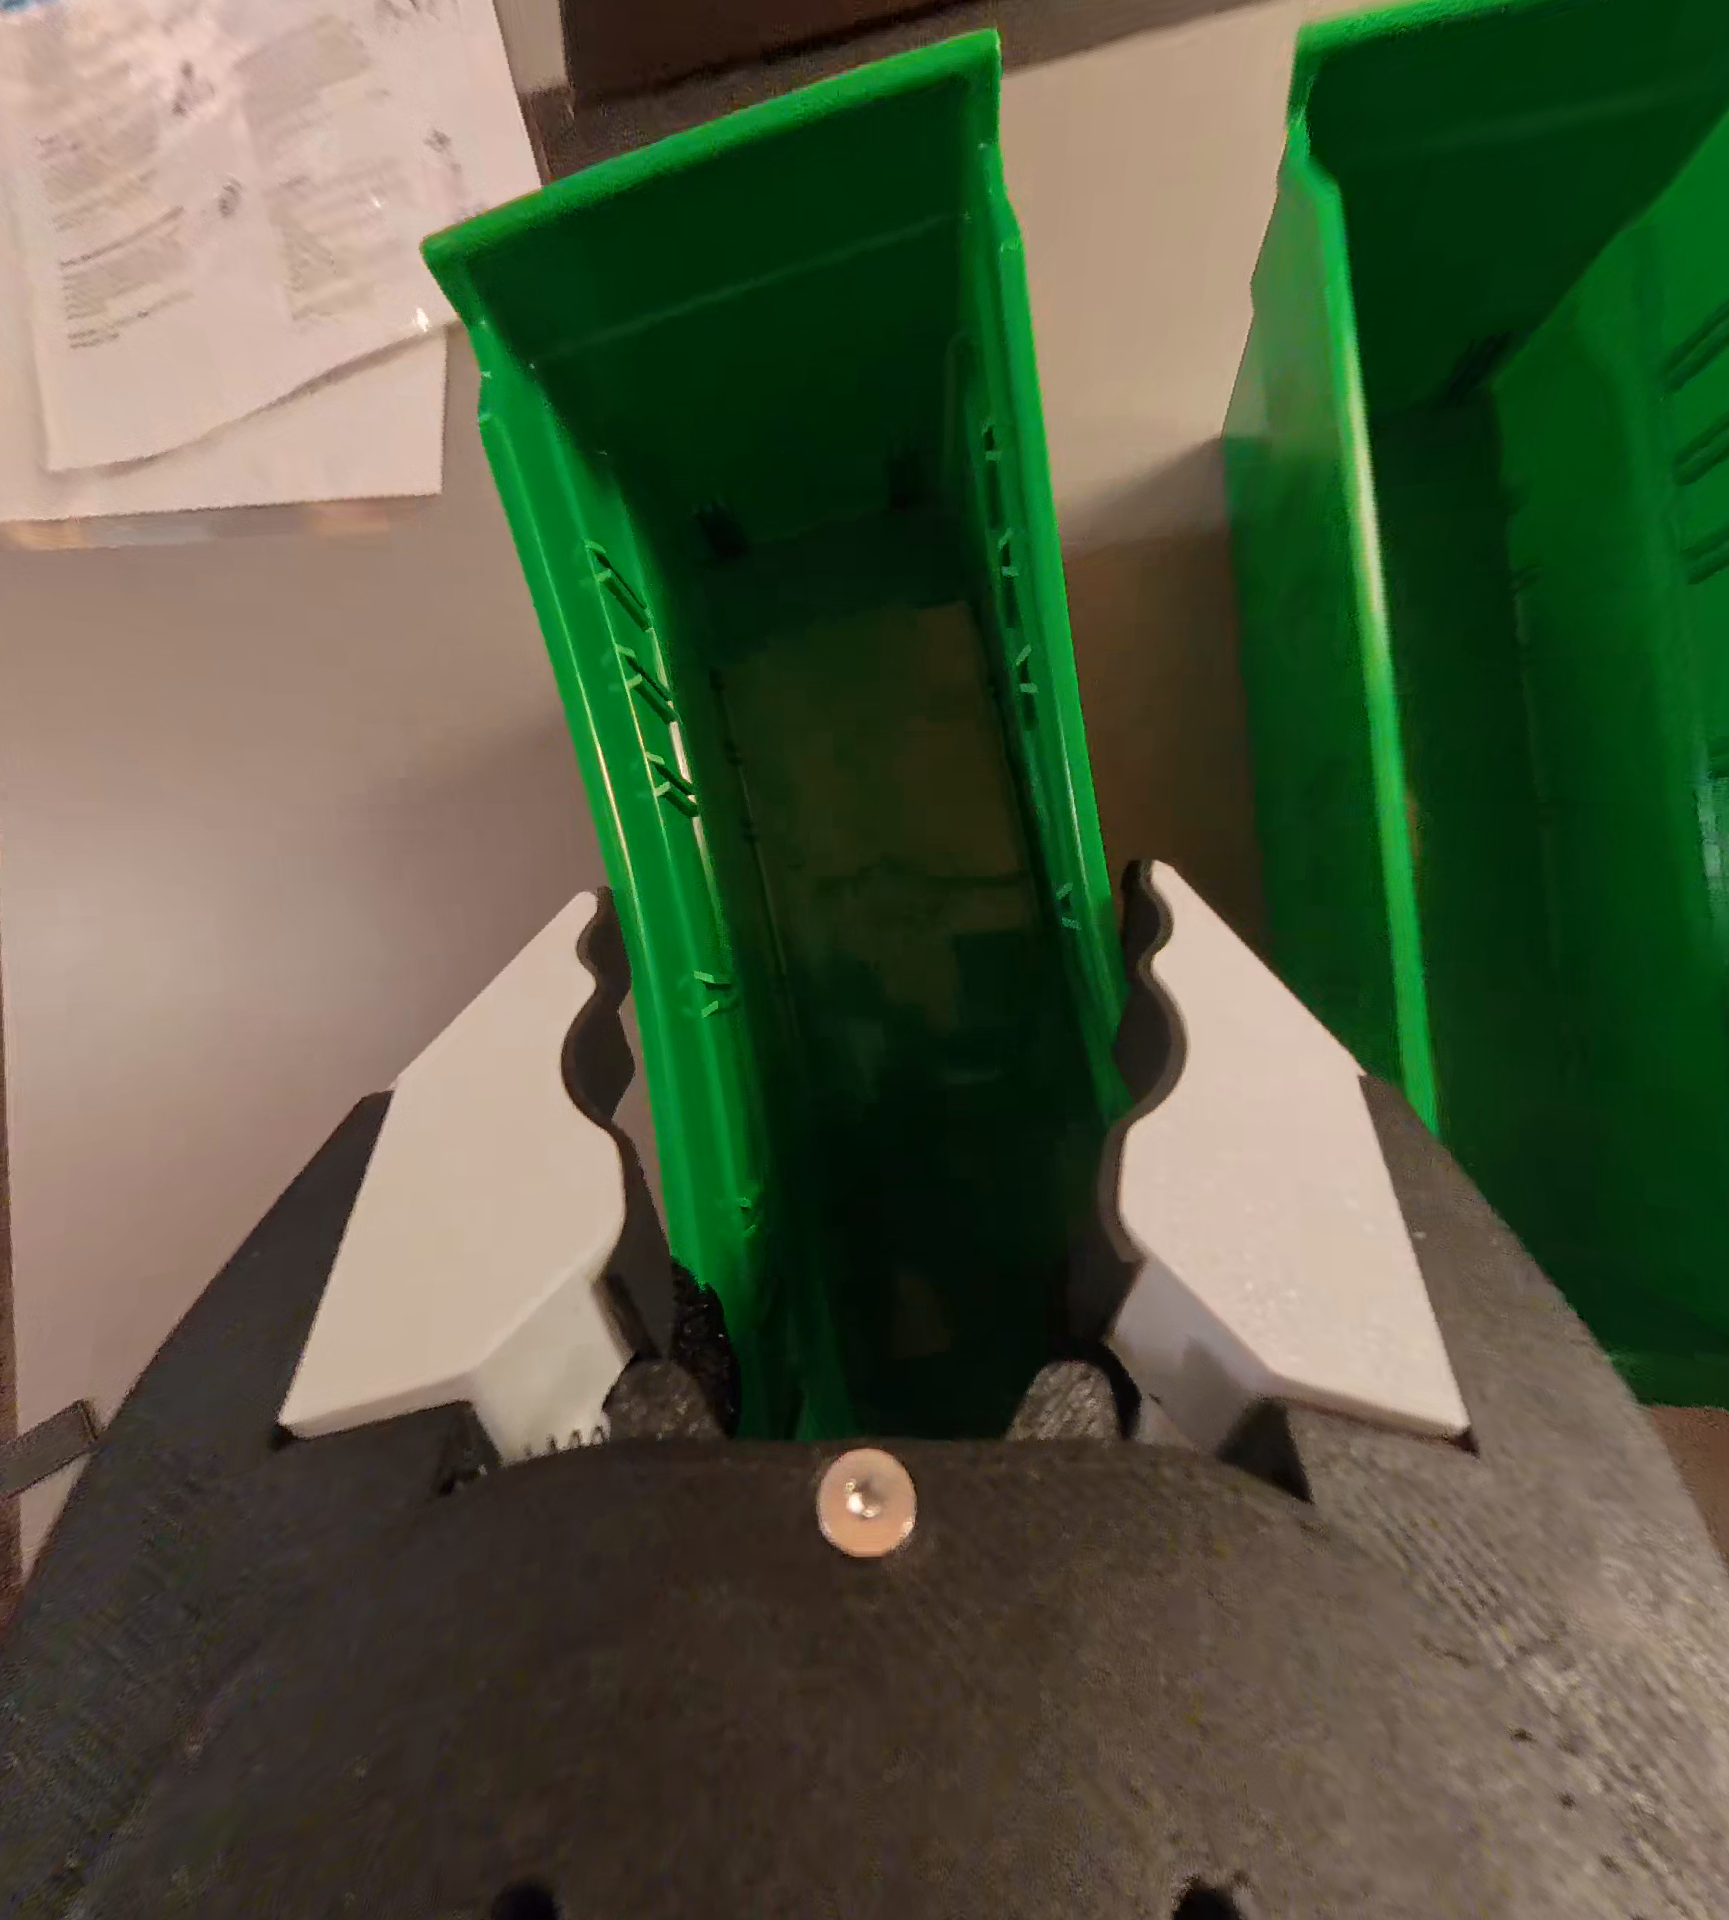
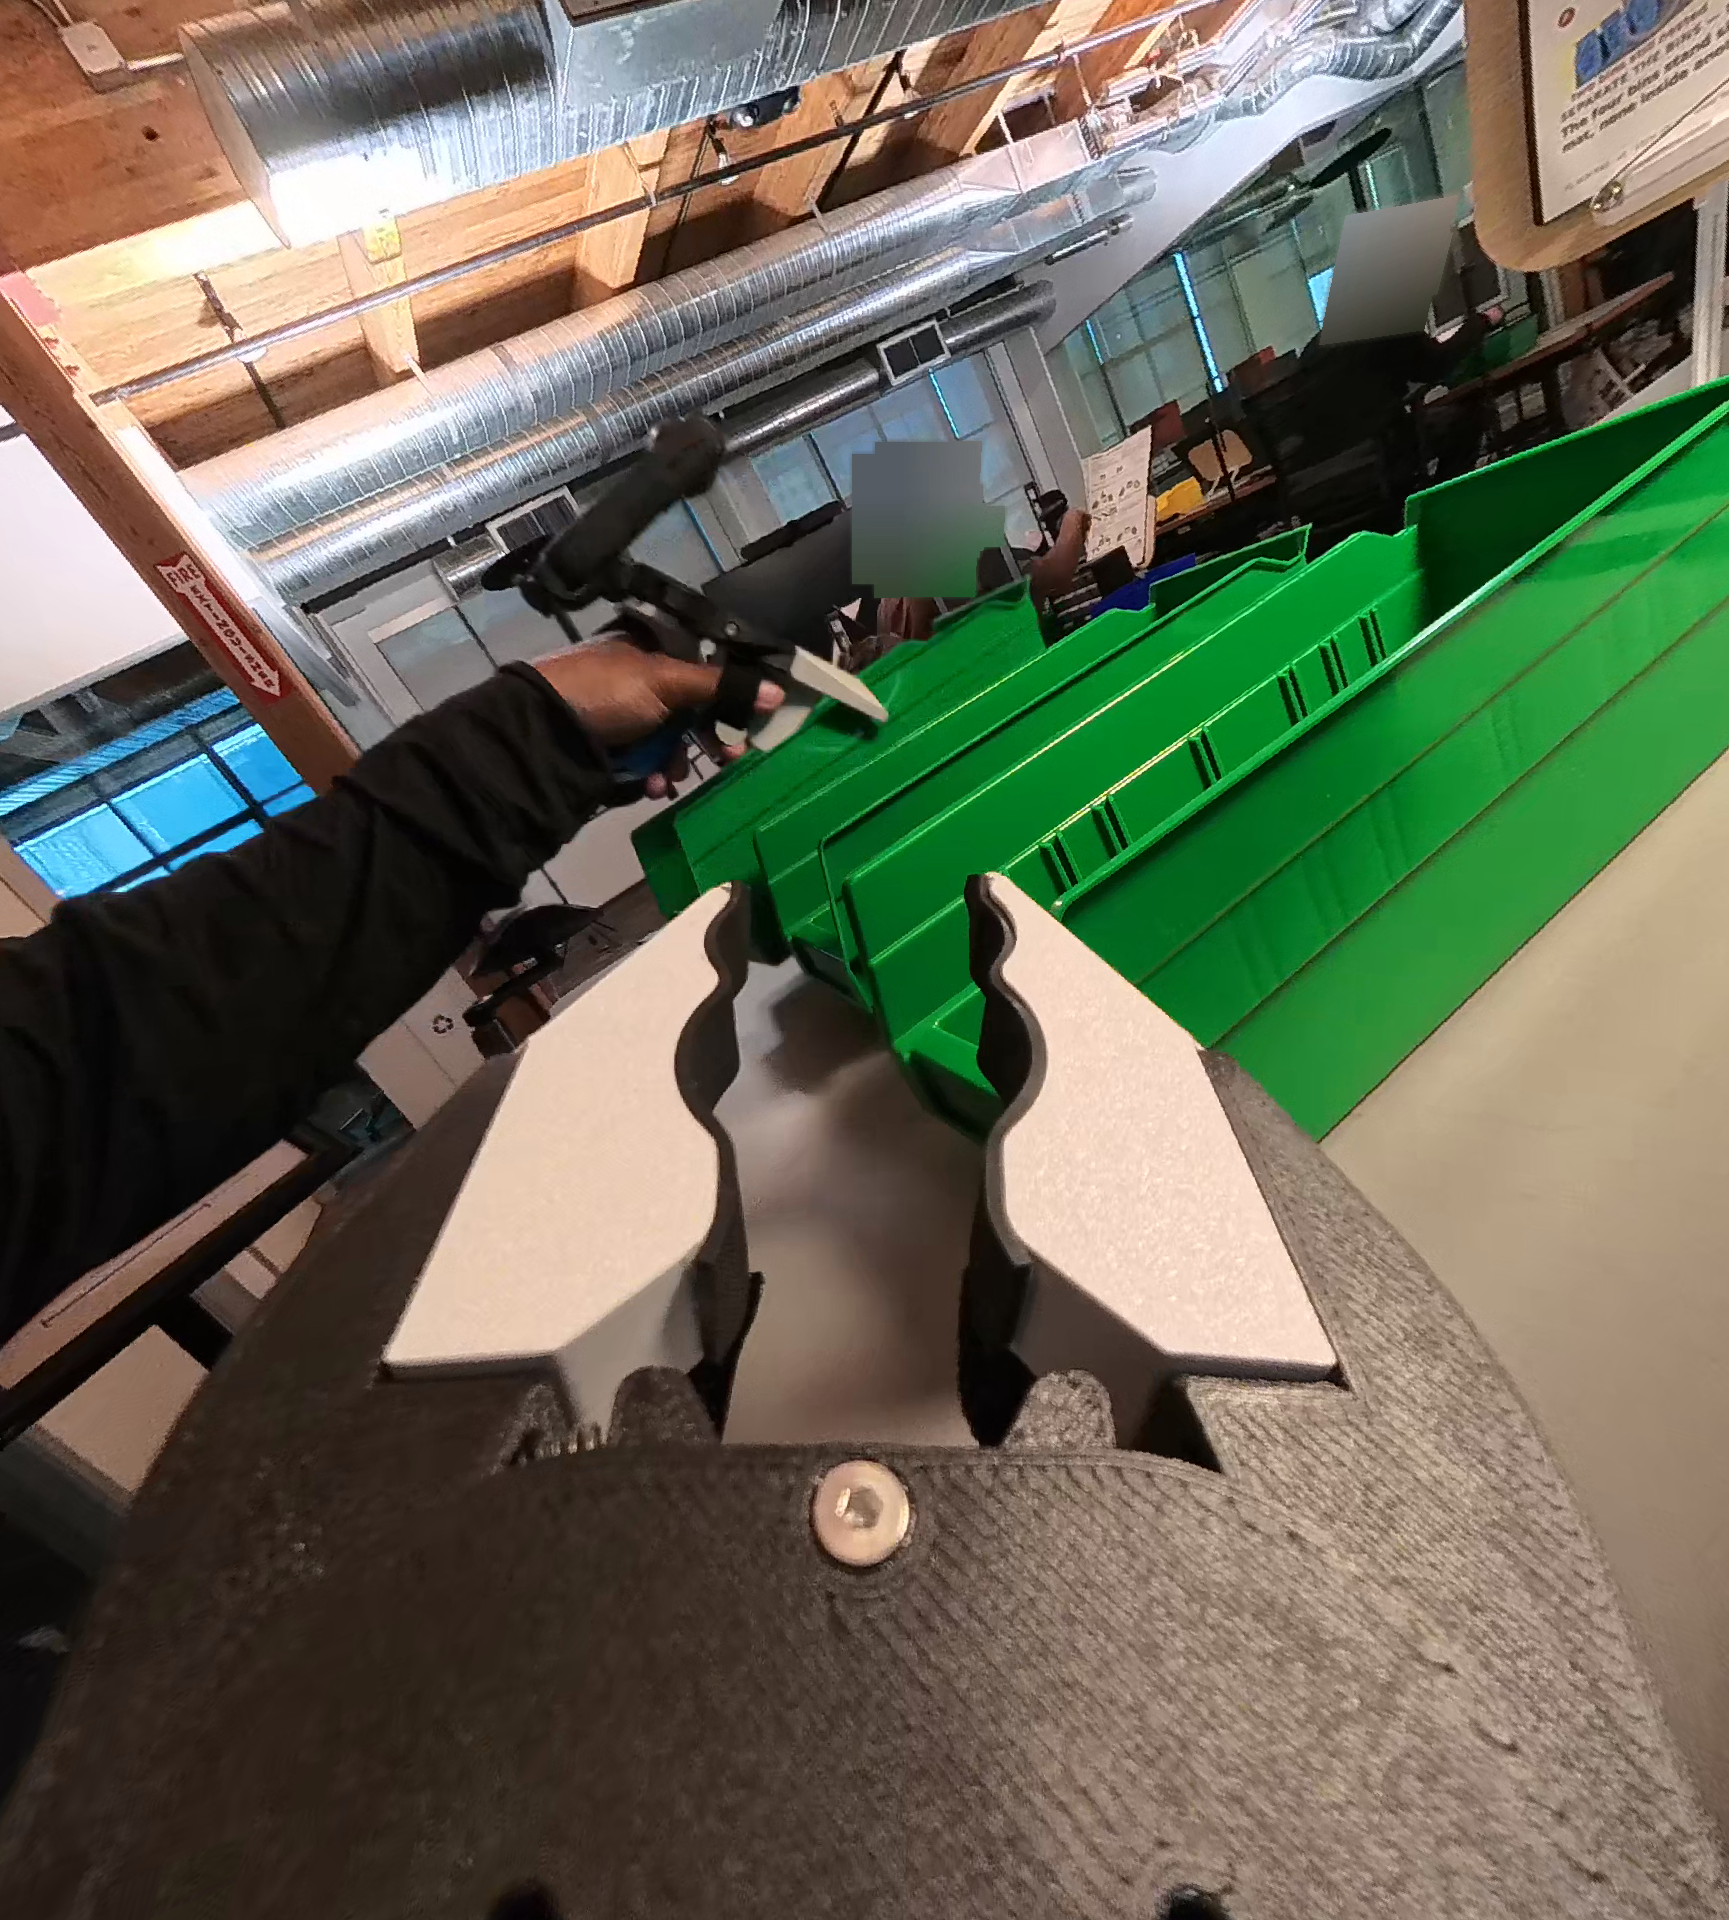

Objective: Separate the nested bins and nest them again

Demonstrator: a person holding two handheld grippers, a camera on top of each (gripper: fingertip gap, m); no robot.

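Green narrow bin (image 1: 839, 727) sits clamped across its width in the left gripper (image 1: 870, 997), apart from the others (image 2: 1359, 779); right gripper (image 2: 855, 997) gapes empty, re-nesting seemingly remains.

Your left gripper (image 1: 870, 997) has a narrow green bin (image 1: 756, 436) filling the gap between its fingers, so nothing else passes there. To its right, a strip of bare table (image 1: 1166, 665) separates that bin from the bigger green bin (image 1: 1359, 623); it looks tight for a gripper. To its left the table lies open as far as the papers (image 1: 216, 260). Your right gripper (image 2: 855, 925) stands open over bare table, the stacked bins' (image 2: 1307, 831) near corner just at its right fingertip (image 2: 995, 914). Right of the stack the table is open.
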